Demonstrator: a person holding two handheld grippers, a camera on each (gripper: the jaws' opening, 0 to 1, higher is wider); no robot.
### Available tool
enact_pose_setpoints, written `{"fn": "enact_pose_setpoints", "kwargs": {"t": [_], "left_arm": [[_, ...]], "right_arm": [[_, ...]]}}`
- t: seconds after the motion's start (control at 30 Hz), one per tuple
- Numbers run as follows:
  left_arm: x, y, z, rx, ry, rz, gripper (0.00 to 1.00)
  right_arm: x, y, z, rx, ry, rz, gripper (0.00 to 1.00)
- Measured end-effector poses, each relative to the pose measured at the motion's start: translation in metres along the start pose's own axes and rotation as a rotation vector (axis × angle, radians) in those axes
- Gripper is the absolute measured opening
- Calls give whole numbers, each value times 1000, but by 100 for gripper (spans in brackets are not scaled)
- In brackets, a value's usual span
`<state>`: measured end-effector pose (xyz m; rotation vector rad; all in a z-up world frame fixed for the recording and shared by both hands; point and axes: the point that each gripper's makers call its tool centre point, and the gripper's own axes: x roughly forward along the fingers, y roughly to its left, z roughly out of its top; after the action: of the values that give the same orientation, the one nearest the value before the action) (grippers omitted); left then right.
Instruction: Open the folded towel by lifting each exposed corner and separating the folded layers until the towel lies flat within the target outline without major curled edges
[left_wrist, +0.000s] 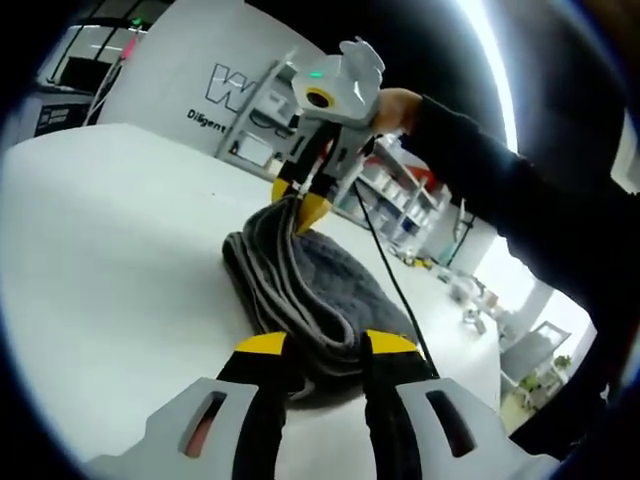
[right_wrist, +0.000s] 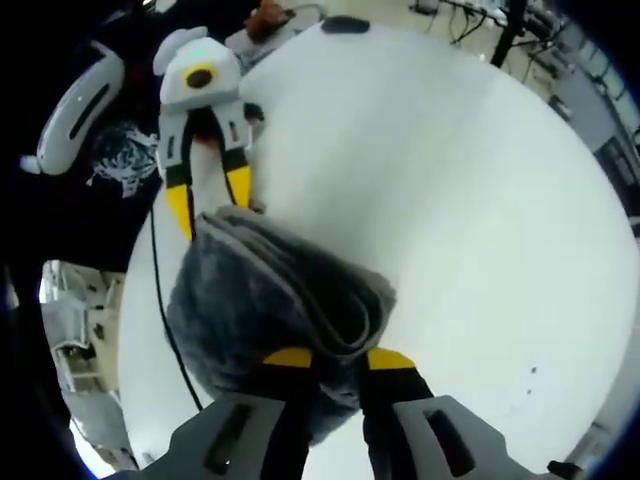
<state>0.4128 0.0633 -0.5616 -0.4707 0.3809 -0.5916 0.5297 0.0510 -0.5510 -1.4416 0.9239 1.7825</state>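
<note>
A folded grey towel (left_wrist: 320, 290) with pale edge trim hangs in a thick bundle between both grippers, just above the white table (left_wrist: 120, 250). In the left gripper view my left gripper (left_wrist: 326, 345) is shut on the near end of the bundle. At the far end, the right gripper (left_wrist: 298, 200) pinches a raised corner. Seen from the right gripper view, the towel (right_wrist: 250, 300) sags across the table (right_wrist: 450, 180). My right gripper (right_wrist: 339, 358) grips its near layered edge, and the left gripper (right_wrist: 209, 200) holds the far edge.
A person's dark sleeve (left_wrist: 500, 180) reaches in behind the right gripper. A black cable (left_wrist: 390, 270) trails across the table beside the towel. Shelving (left_wrist: 400, 200) stands past the table's far edge. A dark object (right_wrist: 345, 24) lies at the table's far rim.
</note>
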Motion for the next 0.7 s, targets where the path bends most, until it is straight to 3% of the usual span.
{"fn": "enact_pose_setpoints", "kwargs": {"t": [0.13, 0.5, 0.6, 0.7], "left_arm": [[-2, 1, 3, 3, -20, 19, 35], [-5, -3, 3, 4, -28, 13, 35], [-7, -2, 9, 49, -52, 42, 35], [-10, -5, 11, 41, -48, 34, 34]], "right_arm": [[-4, 2, 0, -6, -6, -8, 10], [-13, -3, -2, -33, -24, -46, 7], [-14, -2, -1, -33, -27, -51, 7], [-15, 0, -1, -32, -27, -58, 7]]}}
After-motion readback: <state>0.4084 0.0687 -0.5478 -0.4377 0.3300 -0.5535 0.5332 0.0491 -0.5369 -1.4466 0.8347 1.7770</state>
